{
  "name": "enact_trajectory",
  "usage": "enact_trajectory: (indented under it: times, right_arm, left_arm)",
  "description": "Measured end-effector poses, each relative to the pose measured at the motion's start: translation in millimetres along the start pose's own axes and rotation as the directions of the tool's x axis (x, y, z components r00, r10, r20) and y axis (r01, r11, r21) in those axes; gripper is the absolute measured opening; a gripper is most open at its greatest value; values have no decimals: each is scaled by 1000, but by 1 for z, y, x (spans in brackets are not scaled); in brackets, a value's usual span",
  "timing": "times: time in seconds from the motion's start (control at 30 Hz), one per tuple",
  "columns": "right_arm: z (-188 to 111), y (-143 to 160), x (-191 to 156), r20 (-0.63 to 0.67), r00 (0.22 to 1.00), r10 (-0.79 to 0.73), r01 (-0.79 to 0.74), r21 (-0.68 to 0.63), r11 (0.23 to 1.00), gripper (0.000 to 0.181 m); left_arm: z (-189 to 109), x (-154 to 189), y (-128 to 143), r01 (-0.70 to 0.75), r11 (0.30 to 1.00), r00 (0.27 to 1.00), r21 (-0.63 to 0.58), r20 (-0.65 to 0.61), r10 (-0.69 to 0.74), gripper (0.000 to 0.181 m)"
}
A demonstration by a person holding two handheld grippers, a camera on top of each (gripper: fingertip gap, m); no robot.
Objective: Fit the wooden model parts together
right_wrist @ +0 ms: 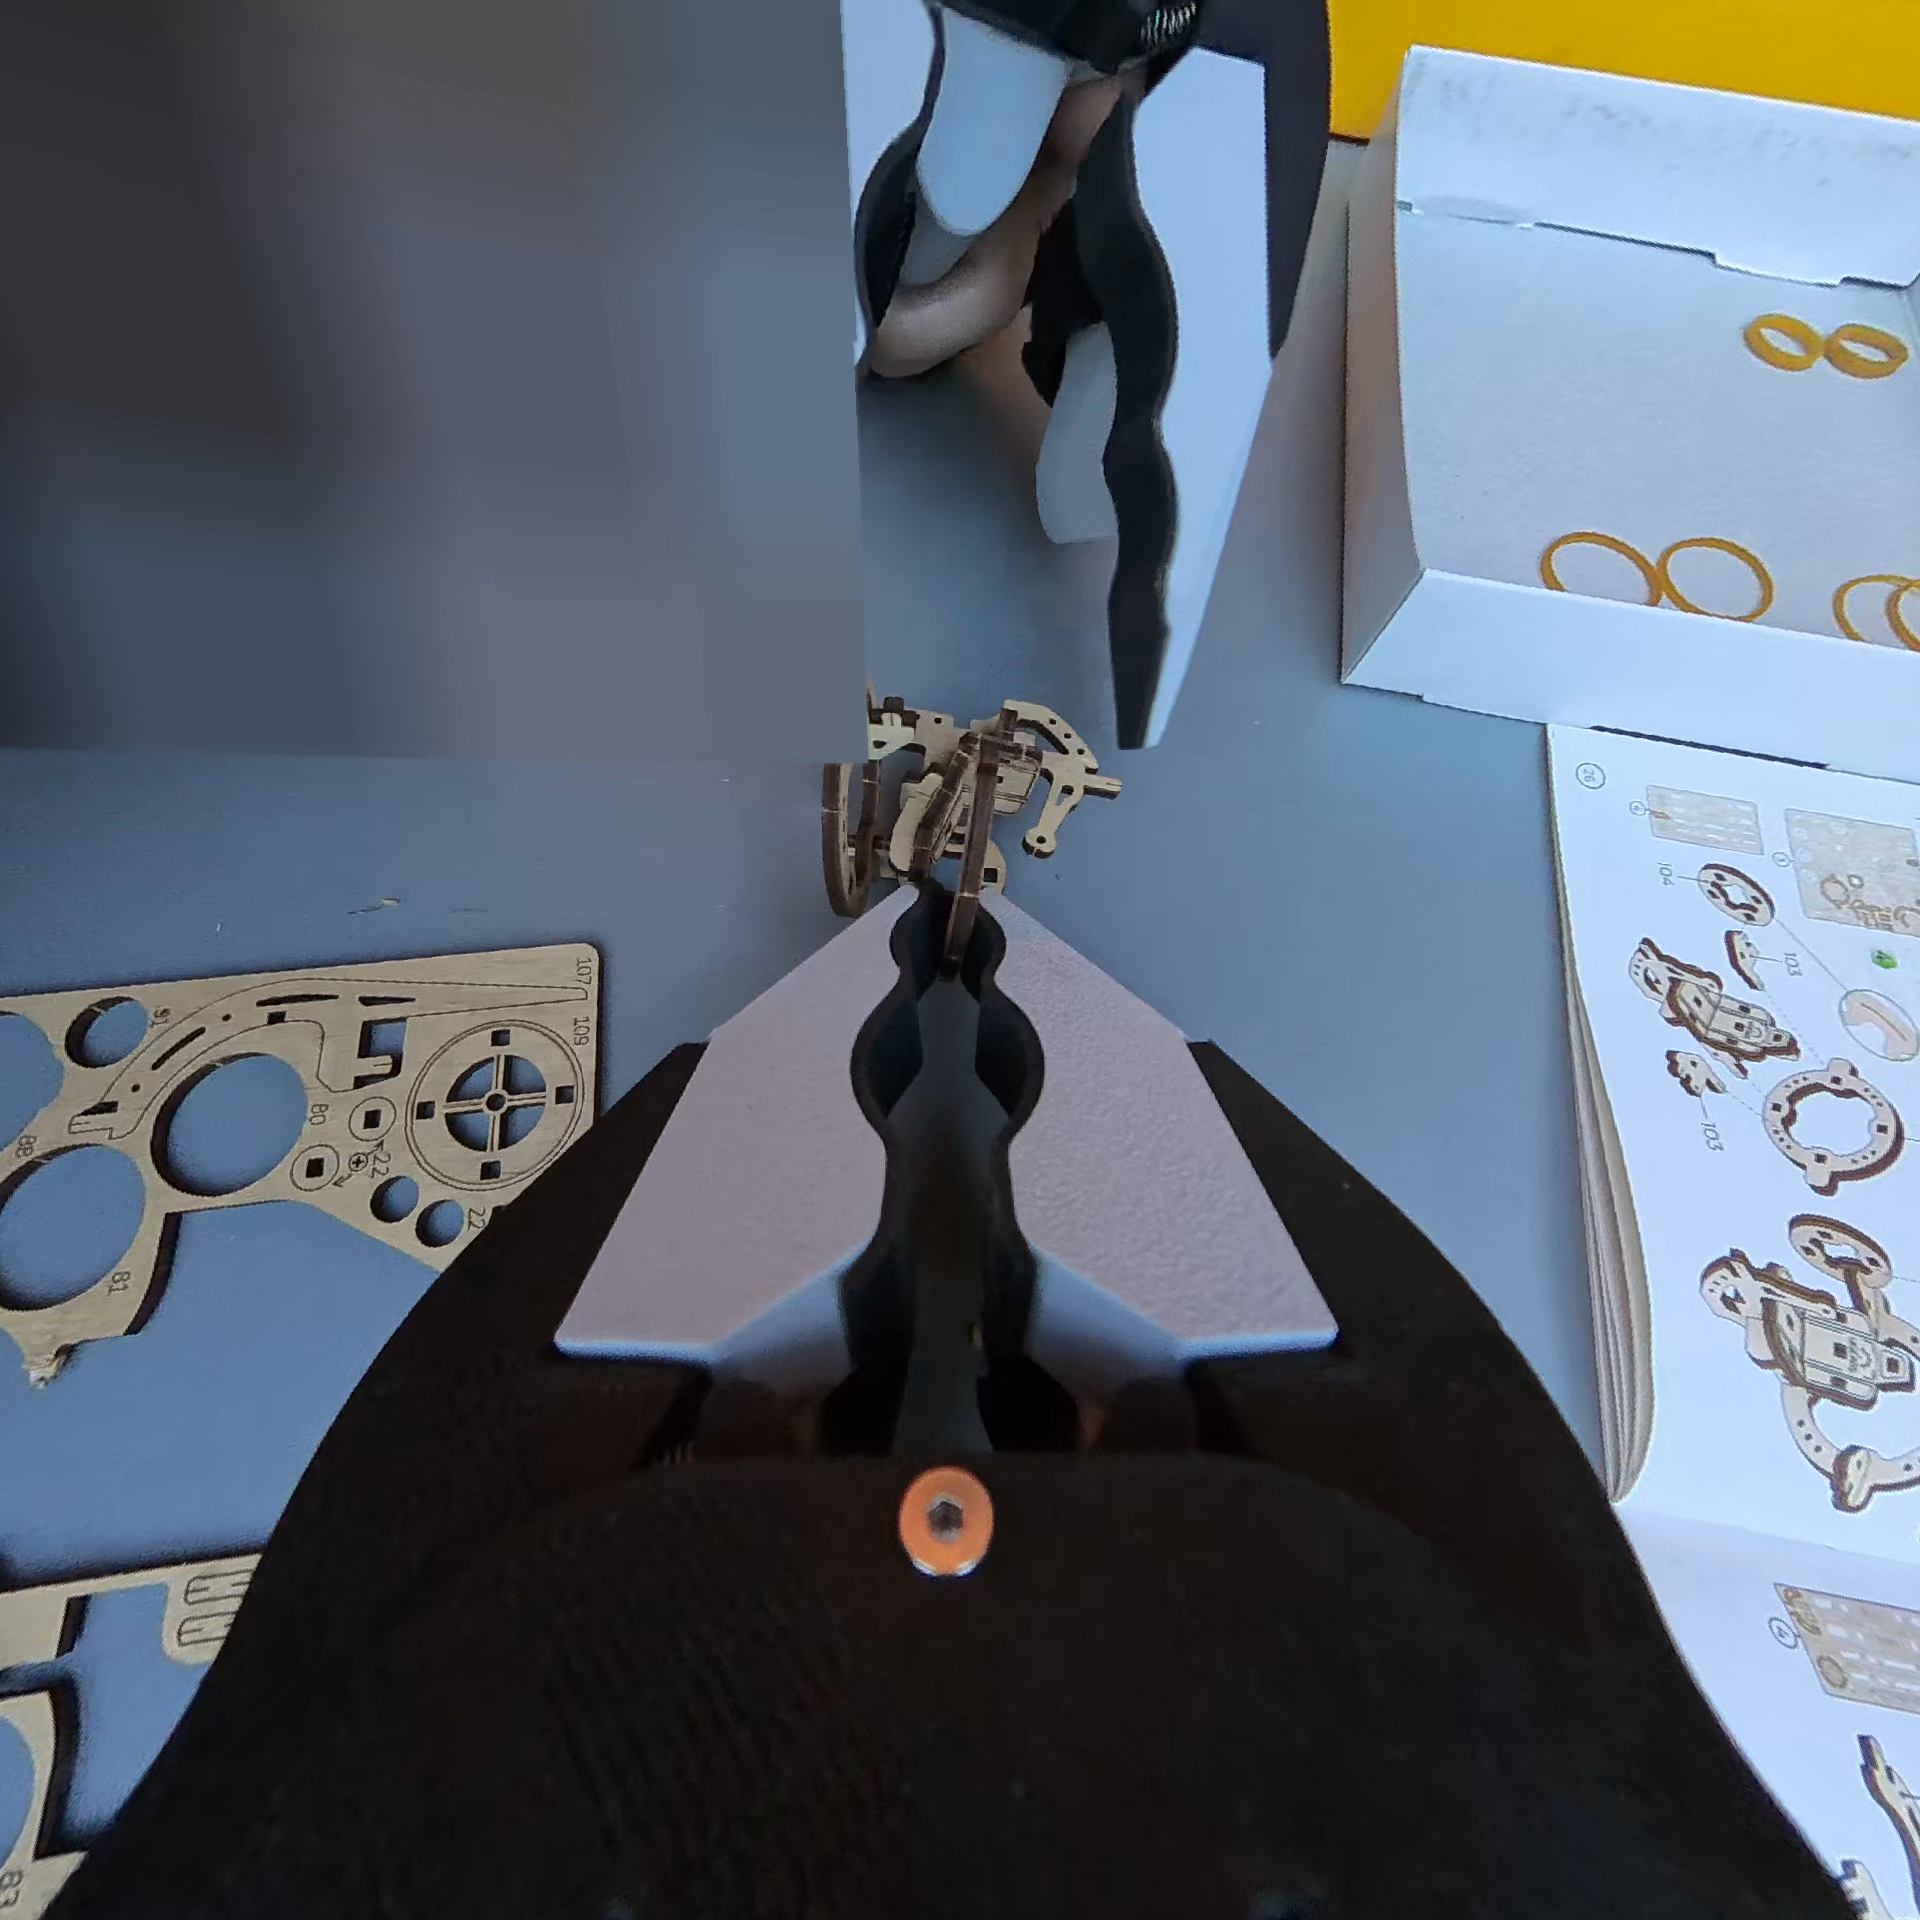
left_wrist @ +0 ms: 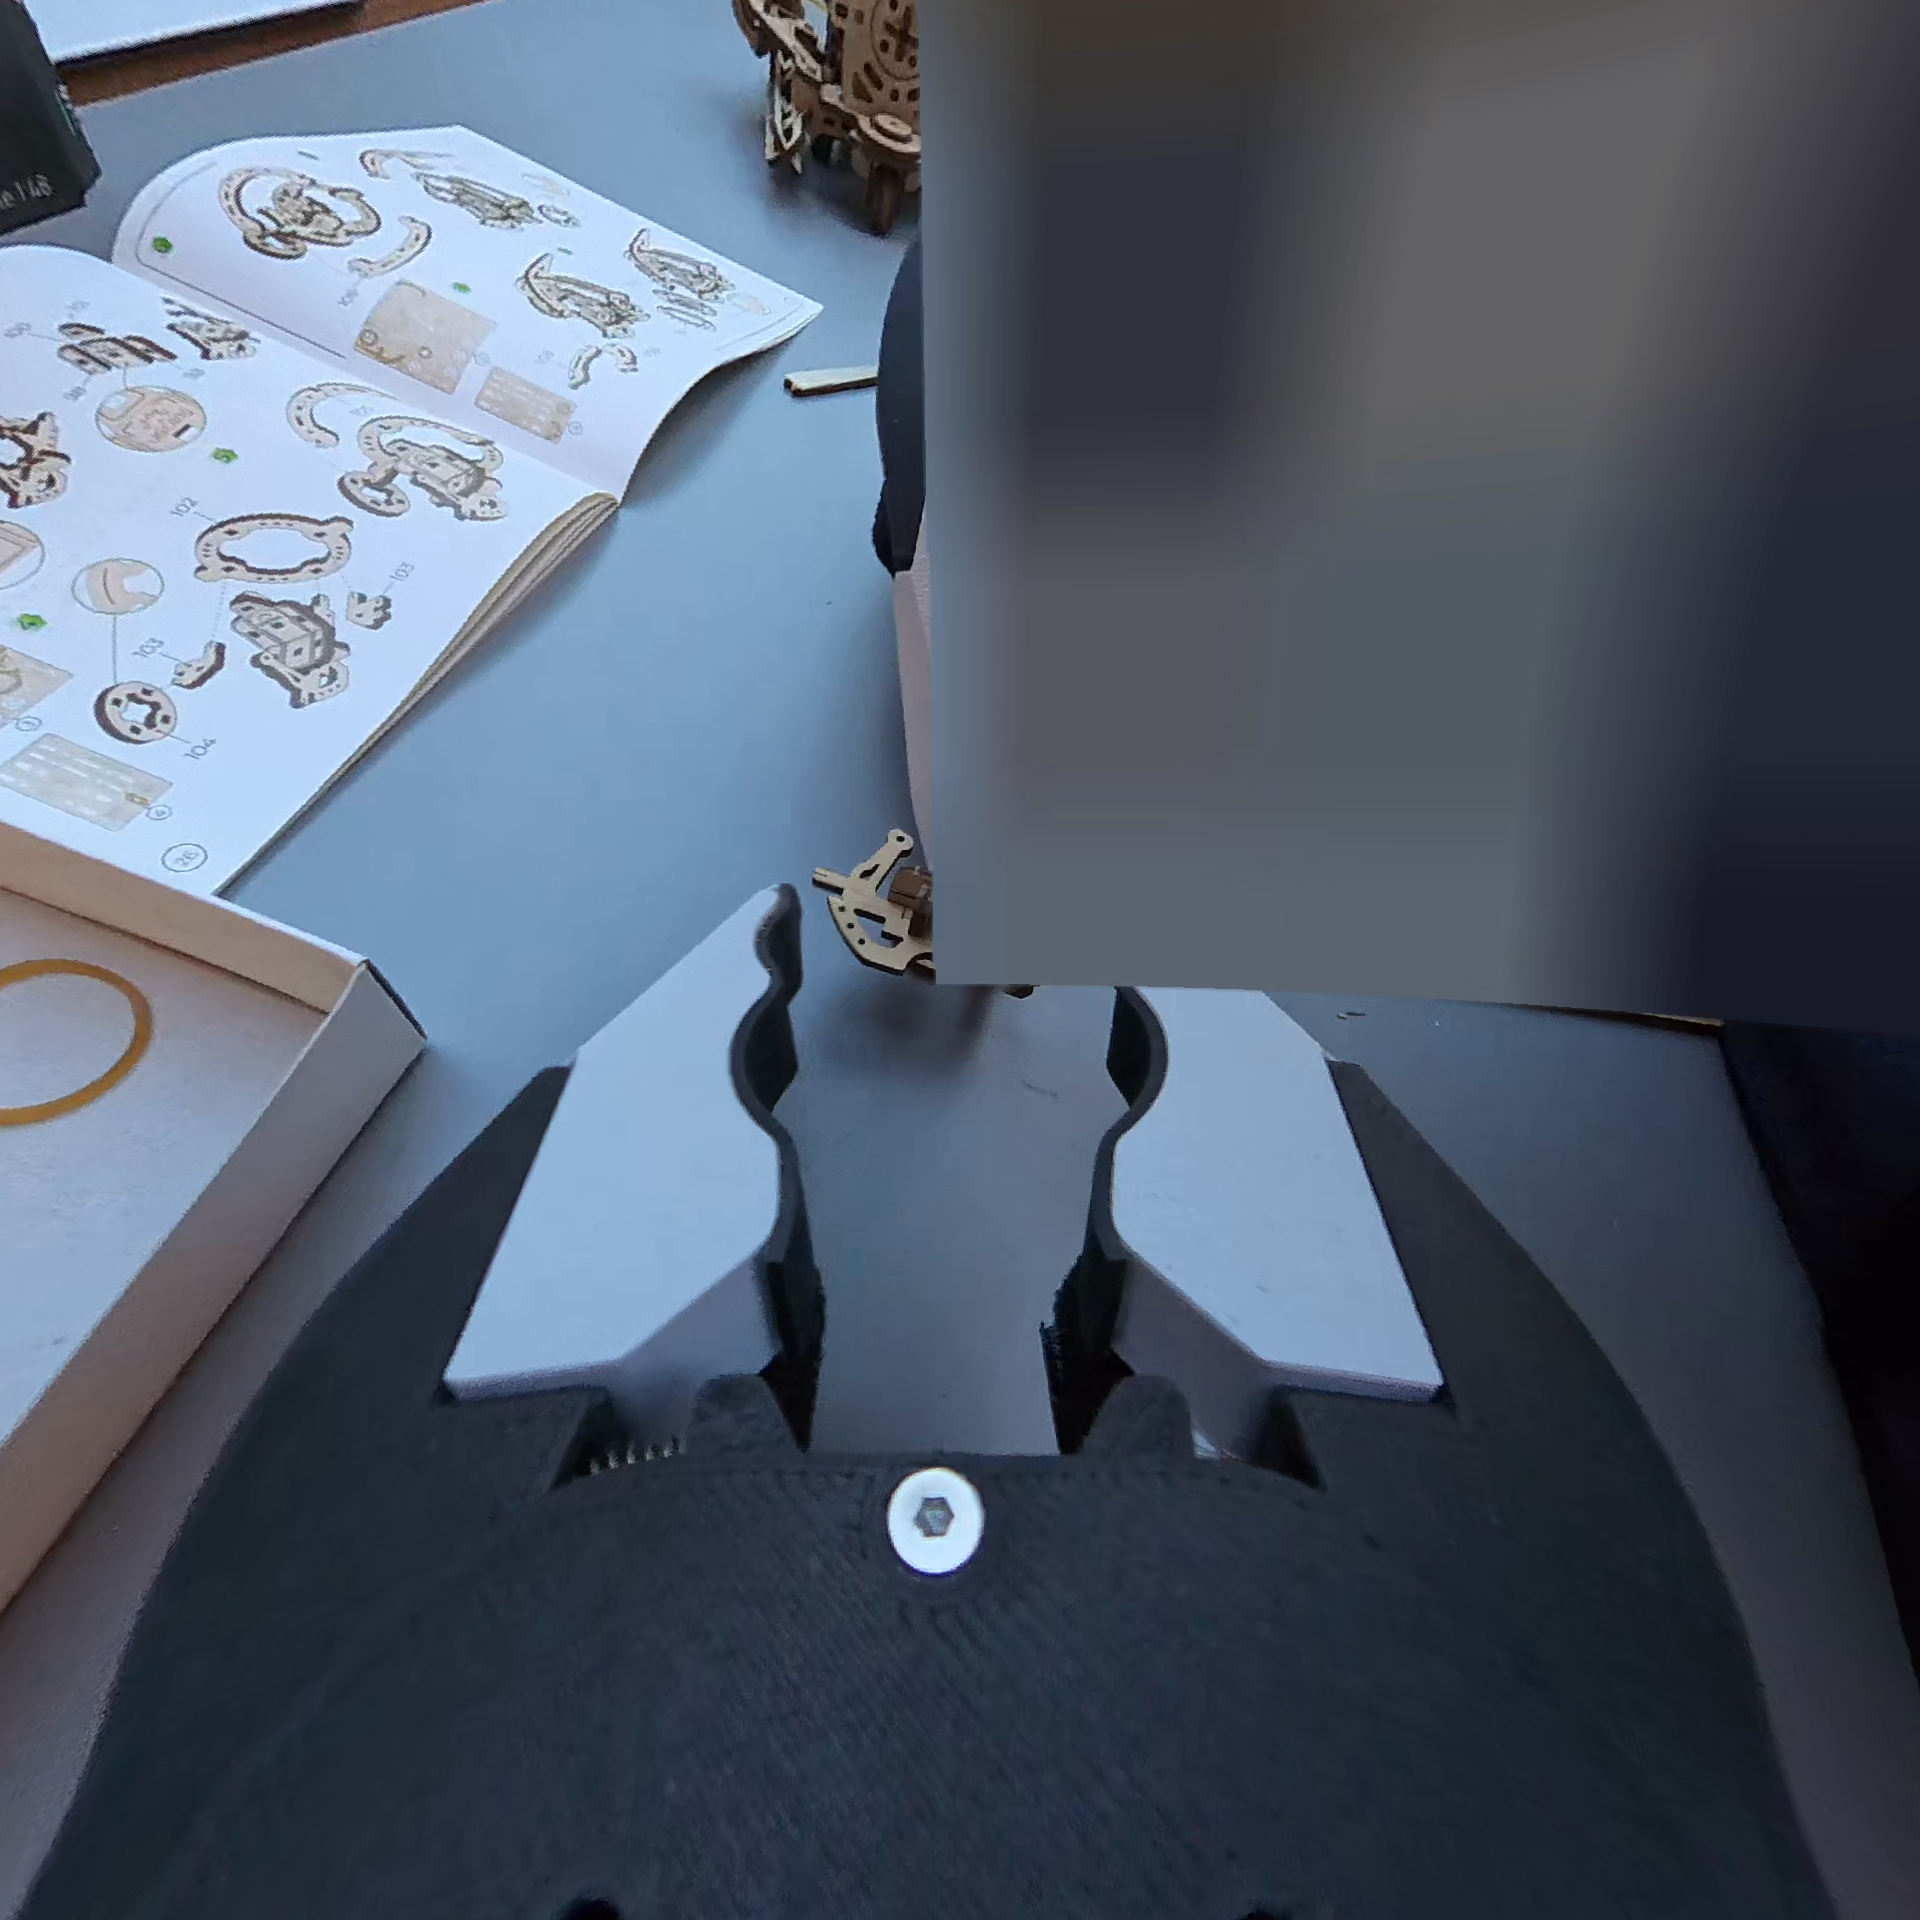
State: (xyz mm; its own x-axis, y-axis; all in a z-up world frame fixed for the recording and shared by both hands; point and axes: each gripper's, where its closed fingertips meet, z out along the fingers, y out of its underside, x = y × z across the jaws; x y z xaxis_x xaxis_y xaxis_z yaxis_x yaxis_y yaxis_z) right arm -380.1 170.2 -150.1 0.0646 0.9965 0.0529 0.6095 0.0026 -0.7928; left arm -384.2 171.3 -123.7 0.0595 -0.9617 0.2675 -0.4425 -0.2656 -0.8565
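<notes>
Through the left wrist view, my left tool [left_wrist: 940,997] hung over the grey table [left_wrist: 644,831] with its jaws set wide and nothing between them. Just past the tips, a small wooden model assembly [left_wrist: 878,914] peeked out beside a blurred patch. To the left lay the open instruction booklet [left_wrist: 312,468], and nearer me a white cardboard box [left_wrist: 343,1029] with a yellow rubber band [left_wrist: 62,1039] in it. A larger wooden model [left_wrist: 842,94] stood at the far edge. Switching to the right wrist view, my right tool [right_wrist: 951,925] was pinched down narrow, its tips gripping a thin curved piece of the wooden model assembly [right_wrist: 966,810], which sat on the table just ahead. The left tool [right_wrist: 1132,416] came down from above, close behind the assembly, though I couldn't tell whether it touched. A punched-out wooden parts sheet [right_wrist: 291,1101] lay left, and the booklet [right_wrist: 1766,1143] and the box of bands [right_wrist: 1610,644] right.
</notes>
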Motion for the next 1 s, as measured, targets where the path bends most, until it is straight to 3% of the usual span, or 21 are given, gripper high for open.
enact_trajectory:
  times: [0.2, 0.47, 1.0]
  right_arm:
    - [1, -1, -1, 1, 1000, -21, 21, 1, 1000, 2]
    - [-2, -4, 0, 9, 1000, 9, -9, 31, 999, 6]
    - [0, 2, -3, 36, 999, 15, -14, -7, 1000, 2]
  left_arm:
    - [2, 4, -1, 52, 999, 997, 3, -65, -52, 53]
    - [5, 3, 2, 5, 1000, 1000, -21, -13, -5, 51]
    - [2, 8, -5, -10, 1000, 1000, 22, -26, 11, 57]
